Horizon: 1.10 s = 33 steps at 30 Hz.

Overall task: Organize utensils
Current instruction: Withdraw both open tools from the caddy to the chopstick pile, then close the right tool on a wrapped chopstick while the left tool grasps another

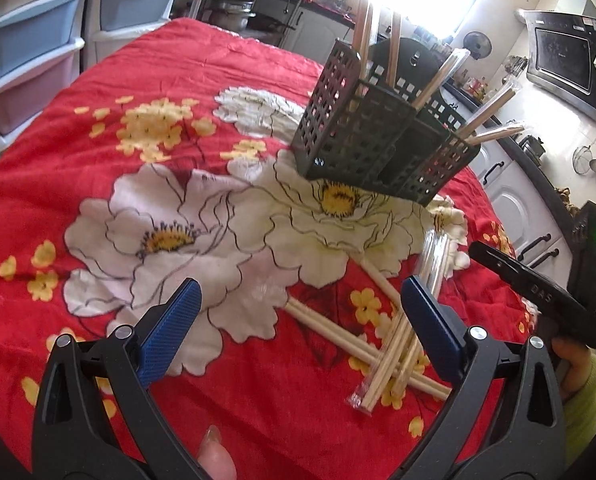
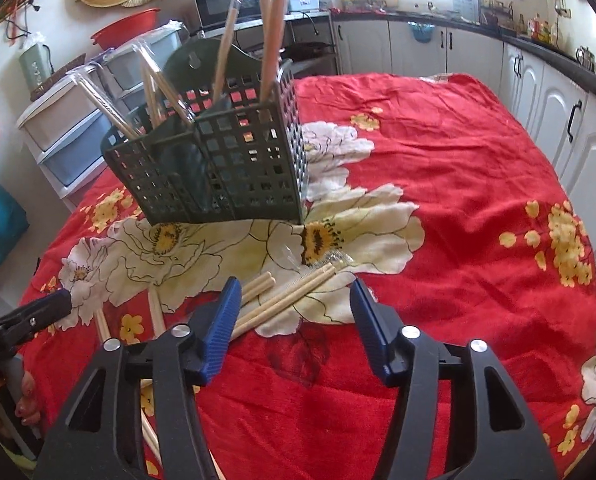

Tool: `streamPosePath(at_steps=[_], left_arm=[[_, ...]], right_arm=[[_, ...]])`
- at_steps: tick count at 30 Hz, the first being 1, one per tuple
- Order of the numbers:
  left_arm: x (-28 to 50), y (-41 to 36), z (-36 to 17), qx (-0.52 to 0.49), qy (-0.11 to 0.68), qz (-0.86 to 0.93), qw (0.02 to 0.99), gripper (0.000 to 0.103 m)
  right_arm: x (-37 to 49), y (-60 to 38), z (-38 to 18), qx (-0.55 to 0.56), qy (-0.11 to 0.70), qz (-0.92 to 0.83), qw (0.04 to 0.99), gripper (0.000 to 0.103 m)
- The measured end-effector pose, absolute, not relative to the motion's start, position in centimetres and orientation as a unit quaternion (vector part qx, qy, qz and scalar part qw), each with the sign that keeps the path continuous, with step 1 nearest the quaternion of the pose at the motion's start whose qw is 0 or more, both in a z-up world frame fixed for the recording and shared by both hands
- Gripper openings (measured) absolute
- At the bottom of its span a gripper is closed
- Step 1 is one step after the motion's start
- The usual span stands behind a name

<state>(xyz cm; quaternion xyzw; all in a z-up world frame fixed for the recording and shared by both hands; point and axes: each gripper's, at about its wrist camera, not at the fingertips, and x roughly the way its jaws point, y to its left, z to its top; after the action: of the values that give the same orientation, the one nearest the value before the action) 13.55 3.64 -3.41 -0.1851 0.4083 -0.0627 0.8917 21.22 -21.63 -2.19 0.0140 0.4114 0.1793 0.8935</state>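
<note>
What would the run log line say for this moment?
left tongs: open, empty | right tongs: open, empty | chopsticks: loose on cloth | holder: partly filled

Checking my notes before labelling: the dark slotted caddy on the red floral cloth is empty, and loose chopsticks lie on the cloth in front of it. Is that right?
Not quite. The caddy is not empty: several chopsticks already stand in it, as the right wrist view shows. The rest holds: it sits on the red floral cloth, with loose chopsticks lying in front.

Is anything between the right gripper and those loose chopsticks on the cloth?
Nothing visible. The right gripper is open above the chopsticks, which lie bare on the red cloth; the basket stands behind them.
</note>
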Motion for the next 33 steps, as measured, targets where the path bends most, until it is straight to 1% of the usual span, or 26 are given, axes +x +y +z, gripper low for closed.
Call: streamPosePath(at_steps=[2,4,6,7,11,15,21,26,33], left_arm=[[13.3,3.5,-3.7,-0.187,0.416,-0.07,0.887,0.085],[13.2,3.3,-4.0,-0.192,0.425,-0.076,0.881,0.08],[13.0,3.2,-4.4,-0.199,0.432,-0.081,0.876,0.073],[13.0,3.1,-4.6,-0.205,0.437,-0.086,0.872,0.066],[13.0,3.0,-5.2,-0.219,0.446,-0.096,0.862,0.054],[13.5,3.4,-5.5,-0.245,0.45,-0.106,0.852,0.052],[14.8,3.2,-5.8,-0.255,0.451,-0.111,0.848,0.052],[15.7,3.2,-6.0,-0.252,0.453,-0.103,0.849,0.042],[16.5,3.1,-6.1,-0.241,0.454,-0.096,0.852,0.038]], right_arm=[[21.4,-21.7,-2.6,0.019,0.418,0.18,0.89,0.049],[21.7,-21.7,-2.9,0.023,0.426,0.181,0.886,0.045],[21.9,-21.7,-3.3,0.03,0.432,0.182,0.883,0.043],[22.0,-21.7,-3.4,0.032,0.435,0.183,0.881,0.041],[22.4,-21.7,-3.8,0.039,0.443,0.184,0.876,0.039],[22.8,-21.7,-4.2,0.046,0.453,0.183,0.871,0.037],[23.7,-22.1,-4.9,0.069,0.47,0.18,0.861,0.034],[24.5,-22.5,-5.3,0.093,0.479,0.175,0.855,0.031],[26.3,-22.6,-5.9,0.127,0.495,0.173,0.842,0.029]])
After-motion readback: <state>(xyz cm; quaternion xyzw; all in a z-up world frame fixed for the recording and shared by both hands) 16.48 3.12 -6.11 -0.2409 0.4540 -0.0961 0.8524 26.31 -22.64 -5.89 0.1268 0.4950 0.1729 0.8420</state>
